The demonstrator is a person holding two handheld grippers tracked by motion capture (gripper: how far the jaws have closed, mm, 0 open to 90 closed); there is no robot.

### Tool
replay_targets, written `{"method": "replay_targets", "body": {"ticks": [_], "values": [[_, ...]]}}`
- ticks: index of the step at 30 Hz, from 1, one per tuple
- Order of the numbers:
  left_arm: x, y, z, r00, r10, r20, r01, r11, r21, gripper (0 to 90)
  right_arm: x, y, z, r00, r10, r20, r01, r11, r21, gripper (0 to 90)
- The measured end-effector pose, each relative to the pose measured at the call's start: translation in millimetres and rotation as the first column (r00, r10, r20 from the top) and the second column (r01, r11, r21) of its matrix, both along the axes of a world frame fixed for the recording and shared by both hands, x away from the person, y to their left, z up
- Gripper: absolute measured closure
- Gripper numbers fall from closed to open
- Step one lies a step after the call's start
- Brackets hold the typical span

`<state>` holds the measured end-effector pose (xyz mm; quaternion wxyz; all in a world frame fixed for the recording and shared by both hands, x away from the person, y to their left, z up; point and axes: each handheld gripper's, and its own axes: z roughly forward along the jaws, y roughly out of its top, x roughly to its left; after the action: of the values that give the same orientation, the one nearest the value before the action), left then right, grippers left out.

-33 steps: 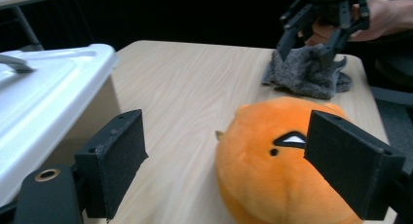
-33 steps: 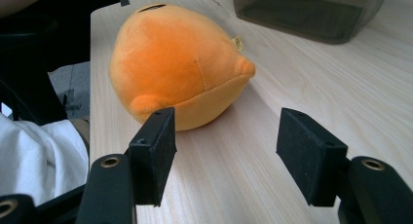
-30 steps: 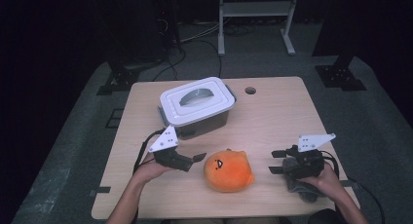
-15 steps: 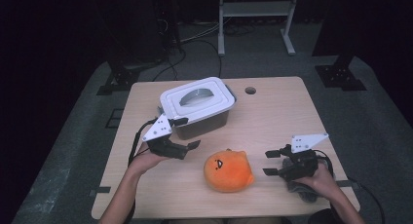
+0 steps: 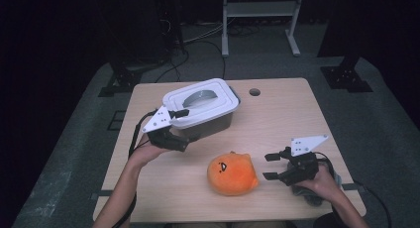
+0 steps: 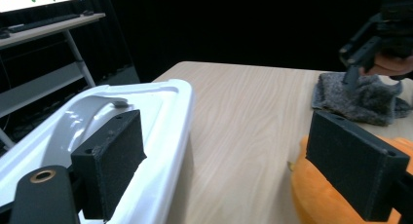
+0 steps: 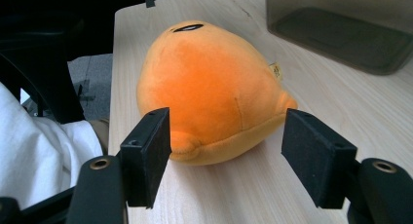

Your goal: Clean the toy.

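Left fingers: your left gripper (image 5: pixel 184 124) hangs at the near left corner of the lidded box (image 5: pixel 203 106), fingers (image 6: pixel 109 160) spread wide and released; one pad sits over the white lid (image 6: pixel 146 117), whether touching I cannot tell, the other pad hangs out over the desk (image 5: pixel 277 119).
Right fingers: your right gripper (image 5: pixel 271 166) rests low at the near right, fingers (image 7: pixel 146 153) wide apart and gripping nothing; they have just been opening, and the near end of the orange plush (image 5: pixel 232 174) sits just ahead of the gap, free of both pads.
Orange plush: it lies on the desk near the front edge, between your two hands, just left of the right gripper, apart from the box.
Grey cloth: a grey fuzzy cloth (image 6: pixel 358 97) lies on the desk under your right hand (image 5: pixel 322 186).
Writing: a small tag (image 7: pixel 276 70) on the plush's seam, too small to read; a stitched dark eye on its face.
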<state>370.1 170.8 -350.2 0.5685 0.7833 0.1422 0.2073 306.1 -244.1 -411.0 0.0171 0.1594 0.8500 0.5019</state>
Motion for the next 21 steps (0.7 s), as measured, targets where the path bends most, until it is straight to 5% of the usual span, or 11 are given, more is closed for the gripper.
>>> {"method": "replay_targets", "body": {"ticks": [8, 21], "values": [[35.0, 0.0, 13.8, 1.0000, 0.003, 0.002, -0.003, 0.9999, -0.012, 12.8, -0.3, 2.7, 0.5, 1.0000, 0.004, -0.006, -0.004, 0.9999, 0.017, 32.9], [65.1, 1.7, 14.4, 0.9994, 0.032, -0.009, -0.032, 0.9994, -0.013, 13.6, 4.5, 1.7, 0.6, 1.0000, 0.002, -0.008, -0.002, 0.9996, 0.028, 32.4]]}}
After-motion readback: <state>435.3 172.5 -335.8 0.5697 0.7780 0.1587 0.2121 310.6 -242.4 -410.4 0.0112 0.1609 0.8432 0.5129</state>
